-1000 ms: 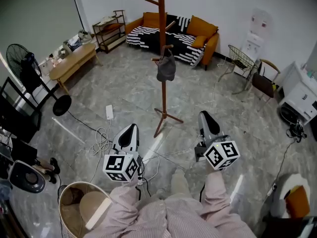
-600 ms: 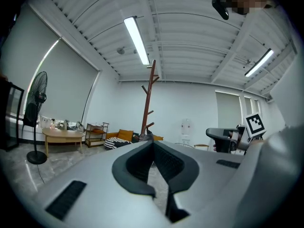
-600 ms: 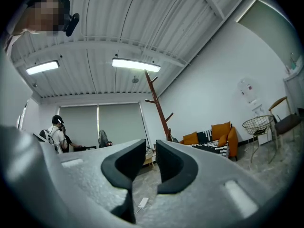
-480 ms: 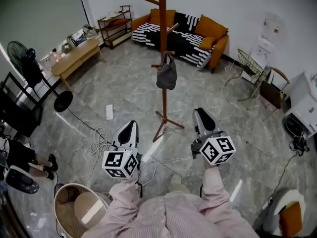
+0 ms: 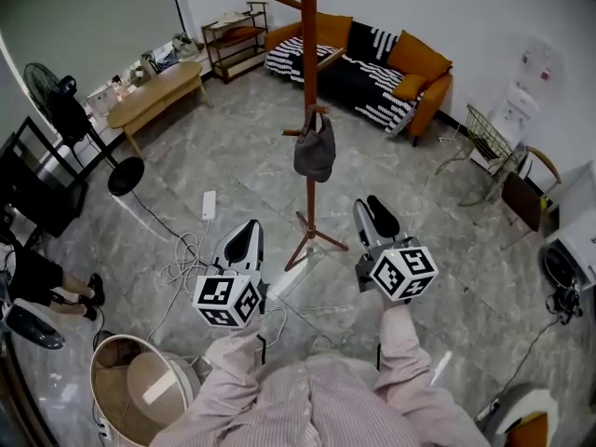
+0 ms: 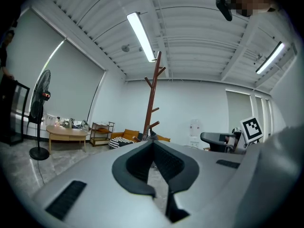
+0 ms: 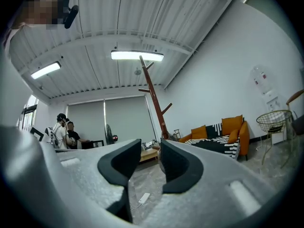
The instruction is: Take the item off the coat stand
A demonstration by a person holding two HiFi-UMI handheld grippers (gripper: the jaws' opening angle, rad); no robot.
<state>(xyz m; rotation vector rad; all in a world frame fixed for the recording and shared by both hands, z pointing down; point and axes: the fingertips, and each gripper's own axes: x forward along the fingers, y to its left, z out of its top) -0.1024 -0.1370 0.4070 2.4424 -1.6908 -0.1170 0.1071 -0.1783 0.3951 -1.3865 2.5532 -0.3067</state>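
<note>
A tall brown wooden coat stand (image 5: 306, 82) rises from the grey floor straight ahead. A dark grey bag-like item (image 5: 315, 147) hangs from one of its lower pegs. My left gripper (image 5: 245, 238) is held low, left of the stand's feet, its jaws shut and empty. My right gripper (image 5: 370, 211) is right of the feet; its jaws are opening and nothing is between them. Both are short of the item and below it. The stand's pole (image 6: 153, 103) shows above the left gripper (image 6: 153, 145), and the pole (image 7: 153, 99) also rises above the right gripper (image 7: 150, 148).
An orange and striped sofa (image 5: 372, 54) stands behind the stand. A wooden table (image 5: 154, 101), shelf (image 5: 237, 35) and fan (image 5: 70, 110) are at the left. Cables and a power strip (image 5: 208, 205) lie on the floor. A round basket (image 5: 140, 389) is near my left side. Two people (image 7: 64, 132) stand far off.
I have come closer to the coat stand, and both grippers have moved forward towards its feet. The right gripper's jaws have parted.
</note>
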